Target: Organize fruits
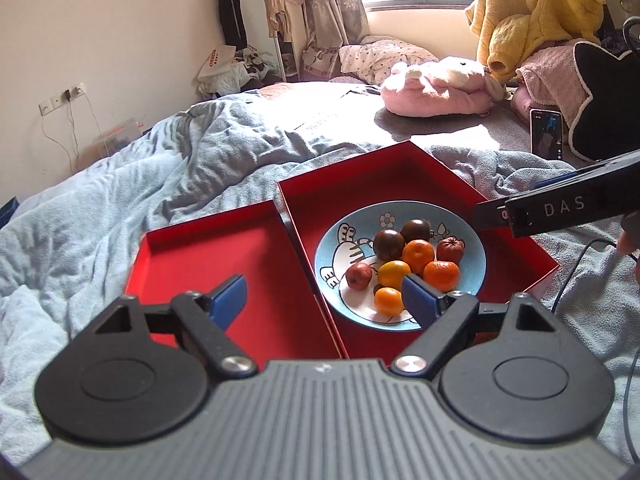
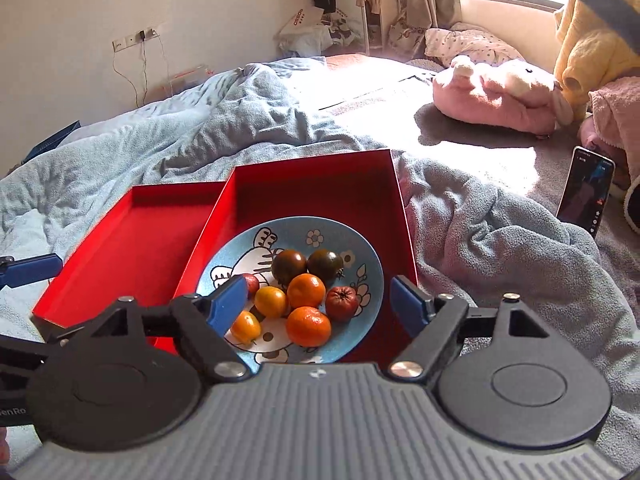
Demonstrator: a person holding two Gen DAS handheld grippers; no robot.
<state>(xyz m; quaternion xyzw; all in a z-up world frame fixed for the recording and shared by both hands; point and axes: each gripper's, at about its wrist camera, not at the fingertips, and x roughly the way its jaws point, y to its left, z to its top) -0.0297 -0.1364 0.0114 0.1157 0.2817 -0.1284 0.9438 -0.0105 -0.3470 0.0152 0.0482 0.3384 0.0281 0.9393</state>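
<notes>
A blue cartoon plate (image 1: 472, 276) (image 2: 360, 248) lies in the right red box (image 1: 360, 184) (image 2: 320, 188). It holds several fruits: two orange tangerines (image 2: 308, 326), two yellow-orange fruits (image 2: 271, 301), two dark tomatoes (image 2: 289, 266) and two reddish fruits (image 2: 341, 303). The left red box (image 1: 224, 264) (image 2: 132, 240) beside it holds nothing. My left gripper (image 1: 324, 300) is open and empty, above the boxes' shared wall. My right gripper (image 2: 318, 304) is open and empty, above the plate's fruits; its body (image 1: 560, 208) shows in the left wrist view.
The boxes rest on a rumpled light-blue blanket (image 1: 120, 184) (image 2: 500, 240) on a bed. A phone (image 1: 546, 134) (image 2: 586, 190) stands upright at the right. A pink plush (image 1: 436, 88) (image 2: 496, 94), yellow blanket and black cushion (image 1: 604, 100) lie behind.
</notes>
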